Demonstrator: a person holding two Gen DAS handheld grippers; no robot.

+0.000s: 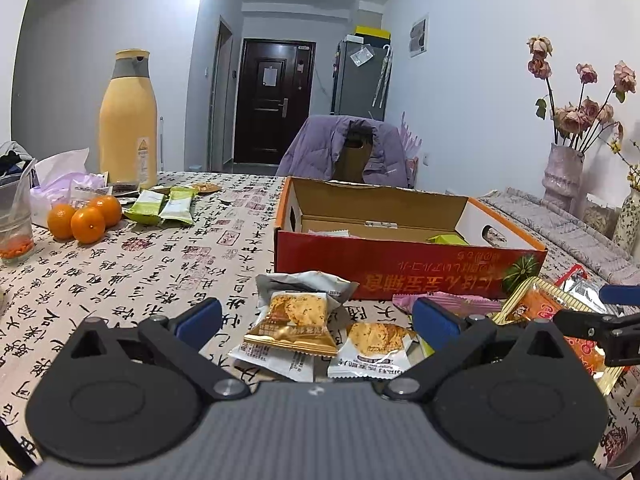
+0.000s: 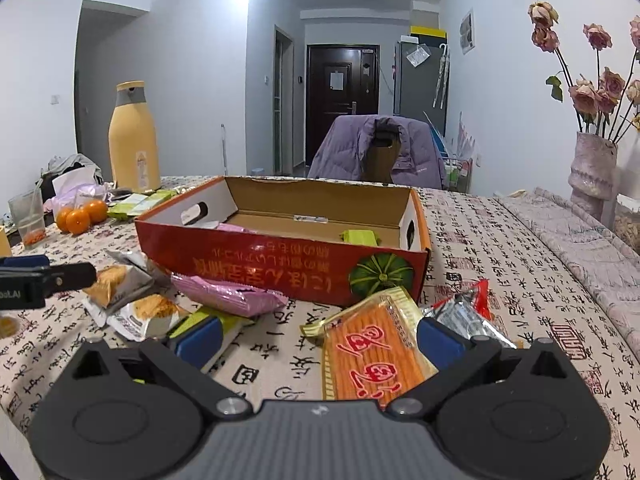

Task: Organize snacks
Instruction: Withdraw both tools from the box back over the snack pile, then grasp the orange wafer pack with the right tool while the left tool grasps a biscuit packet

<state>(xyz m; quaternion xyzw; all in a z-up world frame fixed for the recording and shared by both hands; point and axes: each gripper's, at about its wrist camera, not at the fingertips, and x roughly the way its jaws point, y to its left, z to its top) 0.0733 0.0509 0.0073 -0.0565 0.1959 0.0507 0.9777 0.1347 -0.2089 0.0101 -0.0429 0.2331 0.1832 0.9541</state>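
An open red cardboard box [image 1: 400, 268] [image 2: 280, 264] stands on the table with a few snack packets inside, one green [image 2: 359, 237]. In front of it lie loose snacks. My left gripper [image 1: 316, 320] is open, its jaws either side of a gold-wrapped cracker packet [image 1: 296, 318] and a white one [image 1: 372, 346]. My right gripper [image 2: 318, 336] is open over an orange cracker pack [image 2: 370, 344], with a silver-red packet [image 2: 466, 312] at its right finger. A pink packet [image 2: 228, 294] lies against the box front.
A yellow thermos [image 1: 128, 120], three oranges [image 1: 84, 216], green packets [image 1: 160, 206], a plastic cup [image 1: 14, 220] and tissues sit at the far left. A vase of dried roses [image 2: 592, 168] stands on a folded cloth at the right. A chair with a purple jacket [image 1: 344, 148] is behind the table.
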